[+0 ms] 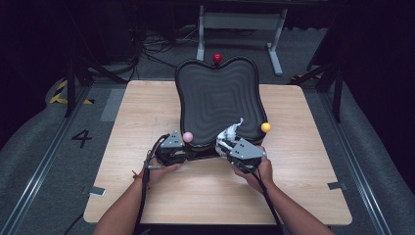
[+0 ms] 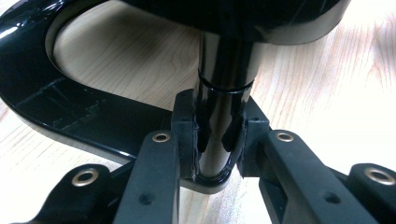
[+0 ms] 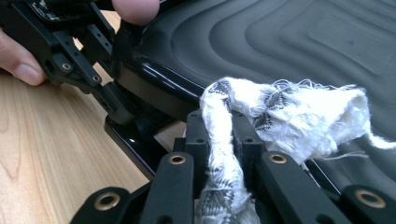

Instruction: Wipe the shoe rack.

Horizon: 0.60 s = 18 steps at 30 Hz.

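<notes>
**Claws clamp post and cloth at the tray's near edge**

Claws first: the left claw is closed around the glossy black post under the tray, its pads pressing either side, and steadies the stand. The right claw is clamped on a frayed white cloth, whose bunched free end lies on the near part of the ridged black tray.

From where I stand, both hands sit at the near side of the wooden surface, the left hand beside a pink ball and the right hand not far from a yellow ball. Farther back, a red ball tops the tray's far rim.

I judge this to be a wiping job in its early stretch: the cloth touches just the near strip of the tray, and the wide middle and far end look yet to be covered.

Hard to make out: whether the ridges carry any dirt, how the post meets the base, and how much cloth is tucked between the right claw's pads.
</notes>
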Each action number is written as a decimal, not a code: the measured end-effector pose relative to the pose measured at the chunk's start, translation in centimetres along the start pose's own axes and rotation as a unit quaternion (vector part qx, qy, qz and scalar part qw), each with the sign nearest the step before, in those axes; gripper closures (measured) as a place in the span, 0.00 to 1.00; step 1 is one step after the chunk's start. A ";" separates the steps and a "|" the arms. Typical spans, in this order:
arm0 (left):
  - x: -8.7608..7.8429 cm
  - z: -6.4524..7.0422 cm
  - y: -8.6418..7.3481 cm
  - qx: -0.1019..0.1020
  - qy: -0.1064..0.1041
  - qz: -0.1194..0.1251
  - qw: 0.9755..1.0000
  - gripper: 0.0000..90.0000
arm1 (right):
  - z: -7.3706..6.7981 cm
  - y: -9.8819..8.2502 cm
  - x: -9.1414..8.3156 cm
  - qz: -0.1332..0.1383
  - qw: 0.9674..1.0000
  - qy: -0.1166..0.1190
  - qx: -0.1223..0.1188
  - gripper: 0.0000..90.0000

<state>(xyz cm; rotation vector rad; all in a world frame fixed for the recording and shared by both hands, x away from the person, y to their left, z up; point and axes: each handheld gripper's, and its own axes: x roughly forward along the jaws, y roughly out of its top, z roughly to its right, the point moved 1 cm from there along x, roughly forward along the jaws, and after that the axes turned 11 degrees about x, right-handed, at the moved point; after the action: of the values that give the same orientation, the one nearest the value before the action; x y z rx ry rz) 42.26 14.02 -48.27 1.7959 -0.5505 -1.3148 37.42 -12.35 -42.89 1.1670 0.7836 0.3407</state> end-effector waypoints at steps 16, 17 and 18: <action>0.3 -0.4 0.1 -0.004 0.014 0.000 1.000 0.83 | -1.2 0.8 0.7 0.012 0.999 0.028 -0.013 0.90; 0.3 -0.4 0.1 -0.004 0.015 0.000 1.000 0.83 | -1.4 0.9 0.7 0.013 0.999 0.034 -0.015 0.90; 0.3 -0.4 0.1 -0.004 0.015 0.000 1.000 0.83 | -1.4 0.9 0.7 0.013 0.999 0.034 -0.015 0.90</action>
<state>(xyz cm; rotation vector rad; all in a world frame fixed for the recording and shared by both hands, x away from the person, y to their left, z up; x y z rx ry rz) 42.71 13.86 -48.29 1.8060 -0.5289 -1.2861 37.06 -10.63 -42.61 1.1431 0.8205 0.4130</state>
